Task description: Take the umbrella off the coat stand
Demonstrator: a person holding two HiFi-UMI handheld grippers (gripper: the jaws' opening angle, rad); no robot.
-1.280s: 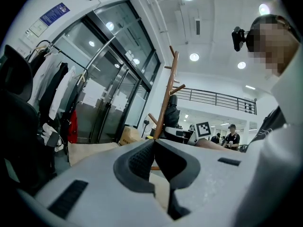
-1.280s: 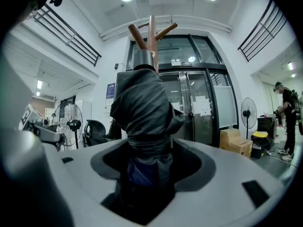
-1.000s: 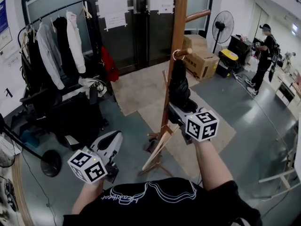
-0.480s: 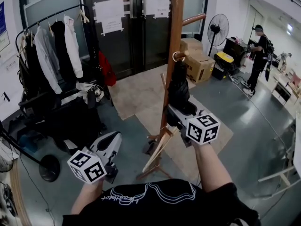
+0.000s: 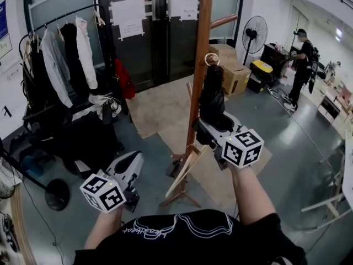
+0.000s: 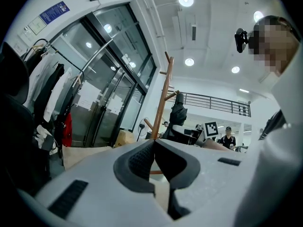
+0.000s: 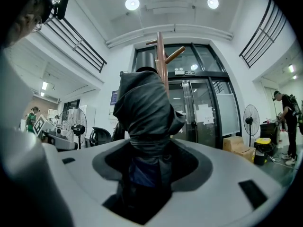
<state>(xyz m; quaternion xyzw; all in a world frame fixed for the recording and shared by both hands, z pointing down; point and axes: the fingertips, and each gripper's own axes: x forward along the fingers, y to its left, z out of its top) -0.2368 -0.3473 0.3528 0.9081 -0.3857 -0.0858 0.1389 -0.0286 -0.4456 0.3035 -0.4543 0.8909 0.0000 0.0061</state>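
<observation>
A folded black umbrella (image 5: 211, 95) stands upright against the wooden coat stand (image 5: 202, 48), its ring loop (image 5: 211, 59) at the top. My right gripper (image 5: 206, 127) is shut on the umbrella's lower part. In the right gripper view the umbrella (image 7: 144, 108) fills the space between the jaws of that gripper (image 7: 147, 174), with the coat stand (image 7: 161, 56) just behind. The stand's lower peg is hidden behind the umbrella, so I cannot tell whether the loop still touches it. My left gripper (image 5: 132, 162) hangs low at the left, shut and holding nothing; in its own view this left gripper (image 6: 154, 144) faces the stand (image 6: 163, 98).
A clothes rack (image 5: 60, 54) with coats stands at the left, with a fan base (image 5: 55, 195) on the floor below it. Cardboard boxes (image 5: 234, 73) and a standing fan (image 5: 253, 35) lie behind the stand. A person (image 5: 302, 65) stands at the far right.
My right gripper has lifted the umbrella, and its ring loop has risen from the lower peg. The left gripper has stayed put.
</observation>
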